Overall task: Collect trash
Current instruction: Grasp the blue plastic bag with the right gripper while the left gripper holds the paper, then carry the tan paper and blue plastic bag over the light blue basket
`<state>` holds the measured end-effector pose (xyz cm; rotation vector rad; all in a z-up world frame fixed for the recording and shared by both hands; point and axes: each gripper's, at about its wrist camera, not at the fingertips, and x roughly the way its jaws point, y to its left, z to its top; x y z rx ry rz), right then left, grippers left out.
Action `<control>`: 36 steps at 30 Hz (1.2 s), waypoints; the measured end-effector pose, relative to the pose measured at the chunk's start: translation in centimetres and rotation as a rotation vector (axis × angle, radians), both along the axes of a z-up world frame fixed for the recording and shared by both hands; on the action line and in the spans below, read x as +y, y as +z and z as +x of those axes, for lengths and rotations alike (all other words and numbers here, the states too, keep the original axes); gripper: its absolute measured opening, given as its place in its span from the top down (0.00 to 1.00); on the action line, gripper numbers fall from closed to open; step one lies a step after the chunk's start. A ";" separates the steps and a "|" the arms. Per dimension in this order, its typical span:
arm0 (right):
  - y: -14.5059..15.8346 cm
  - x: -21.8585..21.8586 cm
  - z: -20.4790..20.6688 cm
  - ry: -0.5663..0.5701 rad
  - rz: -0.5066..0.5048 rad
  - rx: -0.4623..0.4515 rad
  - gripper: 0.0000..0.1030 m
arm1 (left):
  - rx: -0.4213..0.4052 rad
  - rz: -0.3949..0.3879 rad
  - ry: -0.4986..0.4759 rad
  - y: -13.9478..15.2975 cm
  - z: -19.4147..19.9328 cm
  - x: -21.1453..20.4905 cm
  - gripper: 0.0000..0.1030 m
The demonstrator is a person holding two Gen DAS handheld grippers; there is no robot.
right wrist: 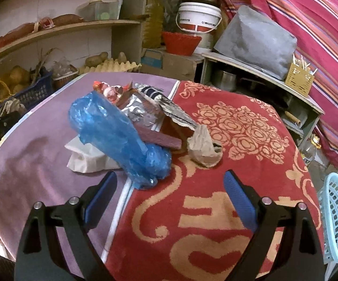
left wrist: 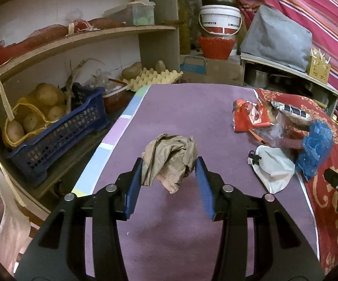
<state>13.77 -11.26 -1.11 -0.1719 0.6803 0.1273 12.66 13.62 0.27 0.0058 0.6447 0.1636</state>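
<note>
My left gripper (left wrist: 169,166) is shut on a crumpled brown paper bag (left wrist: 169,161) and holds it over the purple mat (left wrist: 173,107). A pile of trash lies to its right: a red snack wrapper (left wrist: 248,117), a white bag (left wrist: 273,168) and a blue plastic bag (left wrist: 314,147). In the right wrist view my right gripper (right wrist: 170,180) is open and empty, just short of the blue plastic bag (right wrist: 119,140). Beside that lie a white bag (right wrist: 84,157), a foil wrapper (right wrist: 143,112) and another crumpled brown paper (right wrist: 204,147) on the red cloth (right wrist: 251,128).
A light blue mesh basket (right wrist: 337,220) stands at the right edge of the red cloth. Wooden shelves (left wrist: 80,37) on the left hold a dark blue crate of potatoes (left wrist: 59,126) and an egg tray (left wrist: 155,77). A white bucket (left wrist: 220,18), red bowl and covered box stand behind.
</note>
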 end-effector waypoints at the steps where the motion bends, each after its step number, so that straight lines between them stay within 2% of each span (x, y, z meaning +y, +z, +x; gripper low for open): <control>1: 0.0 0.2 0.2 0.003 -0.002 -0.001 0.12 | -0.001 0.002 -0.001 0.0 0.0 -0.1 0.58; 6: -0.1 1.0 1.4 0.011 0.002 0.008 0.14 | -0.005 0.009 -0.008 0.2 0.1 -0.6 0.58; 9: -0.4 1.5 1.5 0.031 0.014 0.029 0.23 | -0.010 0.003 -0.008 0.5 0.1 -0.8 0.58; 11: -0.5 2.0 1.9 0.046 0.005 0.033 0.39 | -0.011 -0.002 -0.007 0.7 0.3 -0.9 0.58; 13: -0.7 2.2 2.7 0.059 0.009 0.041 0.50 | -0.009 -0.002 -0.008 0.7 0.4 -1.2 0.58; 16: -1.1 1.3 3.5 0.059 0.044 0.070 0.74 | -0.006 0.009 -0.010 0.9 0.5 -1.9 0.58; 20: 0.3 -0.8 3.1 0.064 0.135 0.051 0.86 | -0.019 0.015 -0.013 1.5 0.4 -2.6 0.58; 26: 2.5 -4.2 1.4 0.080 0.235 0.028 0.88 | -0.049 0.018 -0.027 2.7 0.3 -4.9 0.58; 36: 5.4 -11.1 -1.6 -0.011 0.247 -0.069 0.88 | -0.112 0.018 -0.099 4.7 -0.1 -11.0 0.58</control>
